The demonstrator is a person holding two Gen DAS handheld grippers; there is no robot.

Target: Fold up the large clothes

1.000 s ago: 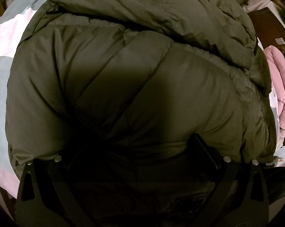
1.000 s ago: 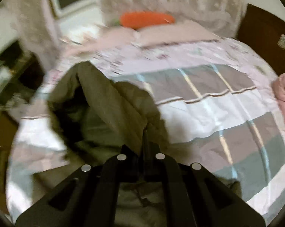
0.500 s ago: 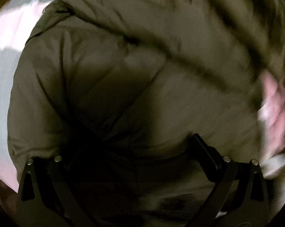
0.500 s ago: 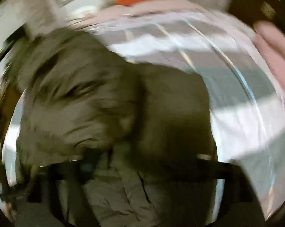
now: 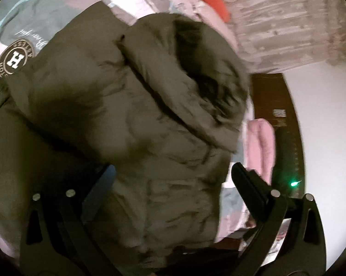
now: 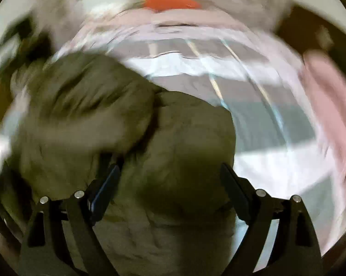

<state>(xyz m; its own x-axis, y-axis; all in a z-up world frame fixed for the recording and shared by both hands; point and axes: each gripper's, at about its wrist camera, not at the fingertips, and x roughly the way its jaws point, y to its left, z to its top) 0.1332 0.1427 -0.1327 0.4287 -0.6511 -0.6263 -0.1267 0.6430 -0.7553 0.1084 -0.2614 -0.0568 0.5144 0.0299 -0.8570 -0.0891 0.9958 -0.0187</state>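
An olive-green puffer jacket (image 5: 131, 124) lies bundled on the bed, its dark fur-trimmed hood (image 5: 202, 73) toward the upper right. My left gripper (image 5: 173, 172) is open just above the jacket, its jaws wide apart and holding nothing. In the right wrist view the same jacket (image 6: 168, 151) fills the lower left, with a folded part heaped at the left (image 6: 85, 105). My right gripper (image 6: 170, 174) is open over the jacket, its fingers spread on either side of the fabric. This view is blurred.
The bed has a pink, grey and white patterned cover (image 6: 253, 105) with a round H logo (image 5: 14, 57). A pink garment (image 5: 260, 147) lies at the bed's right edge beside a dark wooden cabinet (image 5: 274, 96). An orange pillow (image 6: 170, 1) and lace curtain (image 5: 287, 23) are at the head.
My right gripper has let go of the jacket and opened wide. The left gripper has swung up and right, bringing the hood and bed cover into view. The jacket is now more bundled.
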